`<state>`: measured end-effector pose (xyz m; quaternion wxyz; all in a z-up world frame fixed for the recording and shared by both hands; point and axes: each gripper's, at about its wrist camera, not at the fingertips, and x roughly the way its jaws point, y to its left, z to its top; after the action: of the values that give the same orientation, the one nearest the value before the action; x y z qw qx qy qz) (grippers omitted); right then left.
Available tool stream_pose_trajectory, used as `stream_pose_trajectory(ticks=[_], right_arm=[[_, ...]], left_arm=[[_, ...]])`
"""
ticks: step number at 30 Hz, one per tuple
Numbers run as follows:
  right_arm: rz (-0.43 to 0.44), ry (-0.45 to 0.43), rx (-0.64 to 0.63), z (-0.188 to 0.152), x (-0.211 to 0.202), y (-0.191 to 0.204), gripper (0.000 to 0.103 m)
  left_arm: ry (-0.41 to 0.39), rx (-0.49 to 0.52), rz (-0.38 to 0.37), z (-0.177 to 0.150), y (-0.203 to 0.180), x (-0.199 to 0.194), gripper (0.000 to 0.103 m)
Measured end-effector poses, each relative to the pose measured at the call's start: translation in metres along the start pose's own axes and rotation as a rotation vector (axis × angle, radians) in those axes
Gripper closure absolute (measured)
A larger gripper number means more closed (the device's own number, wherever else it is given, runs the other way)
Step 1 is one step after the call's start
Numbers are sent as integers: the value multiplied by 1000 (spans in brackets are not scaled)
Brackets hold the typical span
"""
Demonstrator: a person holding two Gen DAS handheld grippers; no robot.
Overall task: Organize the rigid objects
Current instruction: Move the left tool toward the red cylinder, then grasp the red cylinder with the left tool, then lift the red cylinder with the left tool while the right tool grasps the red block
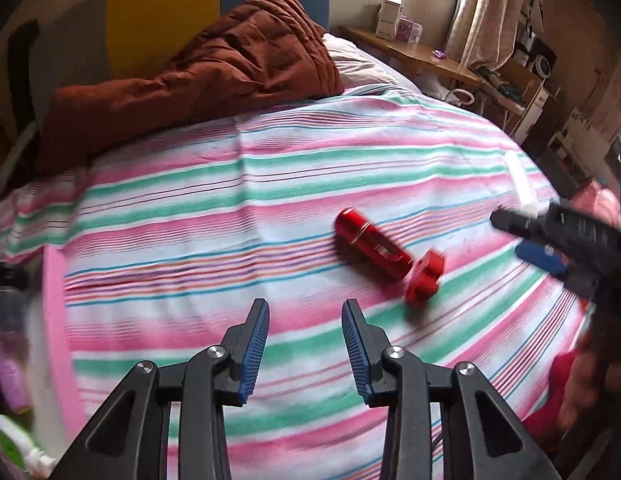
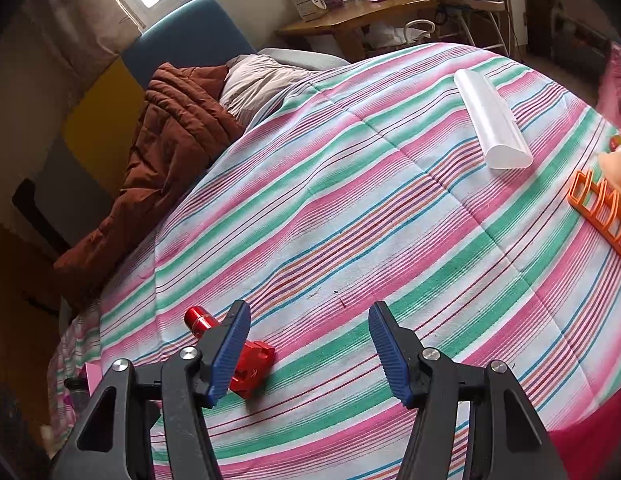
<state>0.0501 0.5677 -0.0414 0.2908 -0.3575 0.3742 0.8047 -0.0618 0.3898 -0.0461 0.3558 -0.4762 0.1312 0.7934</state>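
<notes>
A red metal cylinder (image 1: 370, 246) lies on the striped bedspread (image 1: 230, 208), and a red block-shaped part (image 1: 424, 282) rests at its lower end. My left gripper (image 1: 305, 306) hovers open just short of them, down and to the left, with nothing between its fingers. In the right wrist view the cylinder (image 2: 200, 320) is half hidden behind the left finger, and the red block (image 2: 252, 368) sits beside that finger, outside the gap. My right gripper (image 2: 309, 308) is open and empty over bare bedspread (image 2: 350, 220). It also shows blurred at the right edge of the left wrist view.
A white translucent tube case (image 2: 490, 120) lies farther up the bed. An orange rack (image 2: 602, 208) sits at the right edge. A brown quilt (image 1: 214, 64) and a pillow (image 2: 262, 80) fill the head end. Bottles (image 1: 10, 340) stand by a pink edge on the left. A wooden desk (image 2: 358, 12) stands behind.
</notes>
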Motion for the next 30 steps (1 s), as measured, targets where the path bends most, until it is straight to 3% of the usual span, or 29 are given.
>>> stream_pose_trajectory(ticks=[9, 13, 17, 19, 25, 30], right_arm=[[14, 6, 13, 0, 0, -2, 40], [14, 5, 17, 1, 0, -2, 40], [21, 18, 28, 1, 3, -4, 40], [31, 32, 35, 1, 6, -5, 40], [14, 36, 1, -2, 8, 0, 40], [3, 45, -43, -5, 13, 6, 40]], left_arm=[[32, -122, -82, 44, -25, 50, 65], [54, -129, -70, 54, -31, 76, 64], [33, -101, -59, 48, -32, 87, 68], [16, -54, -47, 44, -33, 85, 77], [9, -3, -40, 29, -15, 71, 77], [-7, 20, 12, 1, 9, 49, 77]])
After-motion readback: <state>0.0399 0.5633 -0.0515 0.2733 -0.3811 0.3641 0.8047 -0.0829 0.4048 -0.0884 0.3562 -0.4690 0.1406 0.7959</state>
